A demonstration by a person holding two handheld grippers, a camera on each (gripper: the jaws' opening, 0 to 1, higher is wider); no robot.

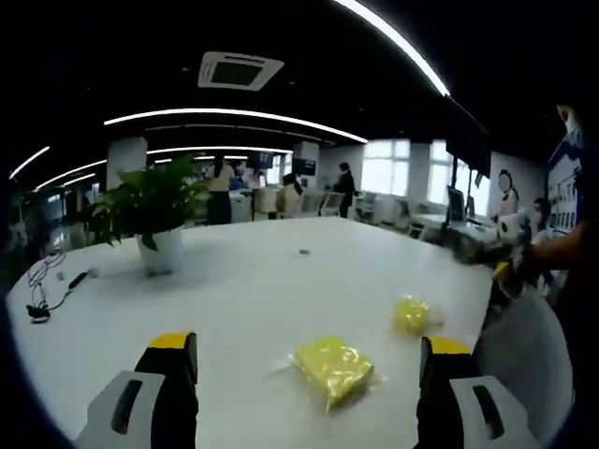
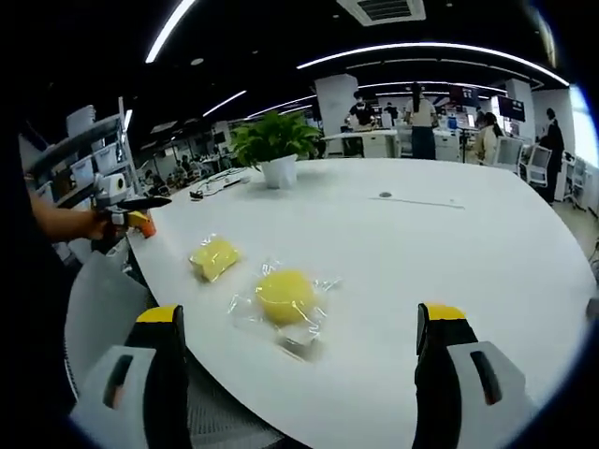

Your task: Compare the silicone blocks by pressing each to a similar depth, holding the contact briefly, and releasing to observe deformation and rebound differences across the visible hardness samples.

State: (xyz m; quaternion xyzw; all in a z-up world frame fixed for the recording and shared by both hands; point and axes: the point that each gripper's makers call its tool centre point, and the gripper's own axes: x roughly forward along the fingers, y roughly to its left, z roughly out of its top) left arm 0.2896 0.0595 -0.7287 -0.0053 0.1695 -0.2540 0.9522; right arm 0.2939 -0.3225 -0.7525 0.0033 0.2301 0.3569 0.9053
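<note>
Both tools are held up off the big white oval table (image 1: 253,290), and neither one touches anything.

In the left gripper view the left gripper (image 1: 309,374) has its two grey jaws with yellow-tipped black pads standing wide apart, with nothing between them. A flat square yellow silicone block in a clear plastic wrapper (image 1: 334,369) lies on the table between the jaws, a little nearer the right jaw and just ahead of the tips. A smaller rounded yellow silicone block in clear wrap (image 1: 412,314) sits farther out, ahead of the right jaw and close to the table's edge. Well beyond the left jaw stands a leafy green plant in a white pot (image 1: 157,224).

In the right gripper view the right gripper (image 2: 304,360) is likewise spread wide and holds nothing. The rounded block (image 2: 285,296) lies between its jaws, just ahead of the tips near the table's edge, and the square one (image 2: 214,257) lies beside it, towards the left jaw and a bit farther out. The two blocks are near each other but apart. The plant (image 2: 274,145) stands far ahead, past the left jaw.
</note>
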